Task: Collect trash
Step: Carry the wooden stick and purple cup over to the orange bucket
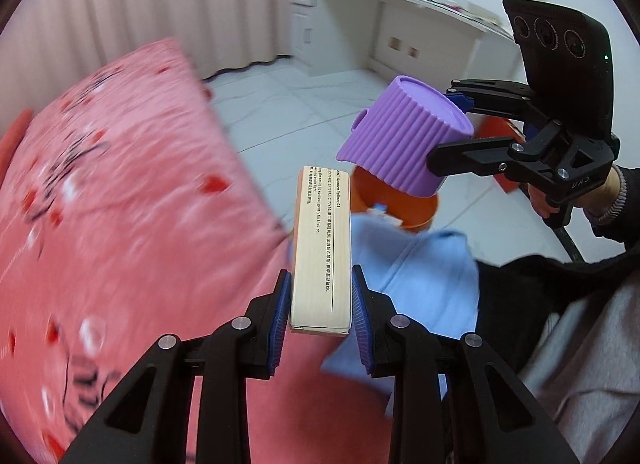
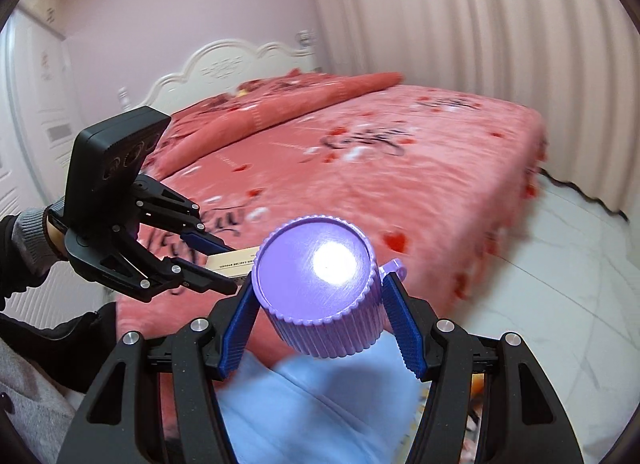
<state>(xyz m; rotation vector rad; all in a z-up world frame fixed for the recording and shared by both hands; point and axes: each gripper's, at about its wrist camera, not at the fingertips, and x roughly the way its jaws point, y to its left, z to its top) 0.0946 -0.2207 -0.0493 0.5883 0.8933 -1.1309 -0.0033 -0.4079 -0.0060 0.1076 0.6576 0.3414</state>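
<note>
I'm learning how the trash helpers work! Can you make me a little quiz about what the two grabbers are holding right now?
1. True or false: the left gripper is shut on a purple cup.
2. Which thing sits on the floor below the purple cup? A) an orange bucket B) a green chair C) a white pillow
3. Fill in: the right gripper holds the cup by its ribbed ____.

Key
1. False. The left gripper holds a small cardboard box; the right one holds the cup.
2. A, the orange bucket, beside the pink bed.
3. Sides; its flat bottom faces the right camera.
</note>
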